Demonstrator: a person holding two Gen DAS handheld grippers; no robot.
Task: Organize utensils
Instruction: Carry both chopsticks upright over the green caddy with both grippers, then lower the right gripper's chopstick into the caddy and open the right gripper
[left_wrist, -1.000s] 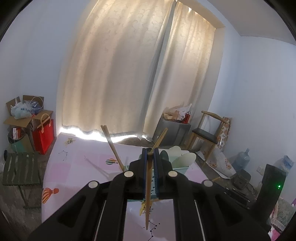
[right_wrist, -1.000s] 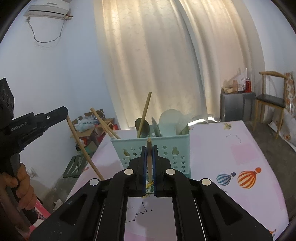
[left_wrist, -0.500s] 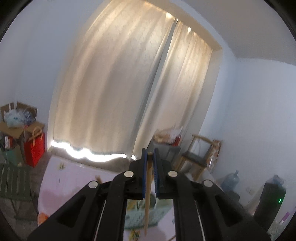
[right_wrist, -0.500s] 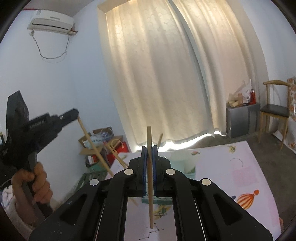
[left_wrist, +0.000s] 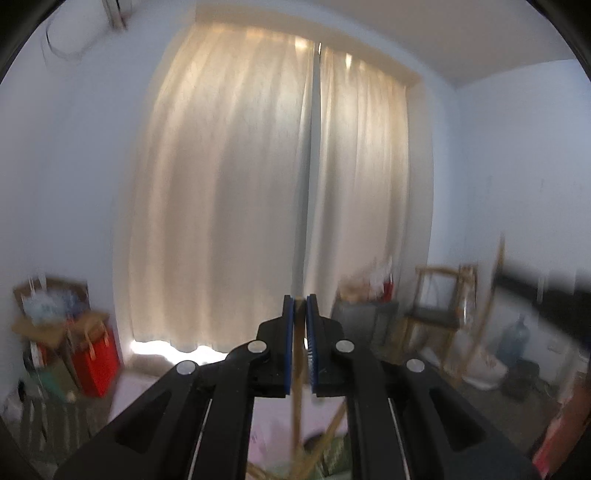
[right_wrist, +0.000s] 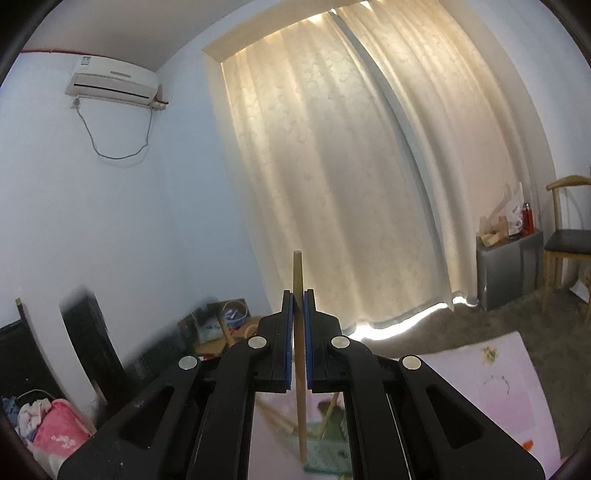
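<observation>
My left gripper (left_wrist: 300, 306) is shut on a wooden chopstick (left_wrist: 296, 402) that hangs down between the blue pads. My right gripper (right_wrist: 298, 299) is shut on a second chopstick (right_wrist: 297, 273), which stands nearly upright with its top end above the fingertips. Both grippers are held high above the mint-green utensil basket (right_wrist: 328, 456), which shows at the bottom edge with several chopsticks (right_wrist: 275, 419) leaning in it. The basket (left_wrist: 332, 458) is blurred in the left wrist view. There the right gripper (left_wrist: 546, 288) is a dark smear with its chopstick (left_wrist: 493, 295).
The basket stands on a table with a pink printed cloth (right_wrist: 509, 384). Cream curtains (right_wrist: 351, 184) fill the far wall. A wooden chair (right_wrist: 569, 243) and a grey cabinet (right_wrist: 506, 266) stand at the right, boxes (left_wrist: 51, 317) and a red bag (left_wrist: 96, 365) at the left.
Both grippers have risen with their chopsticks, so the basket and table have dropped to the bottom of both views. The left wrist view has swung sideways and is now blurred.
</observation>
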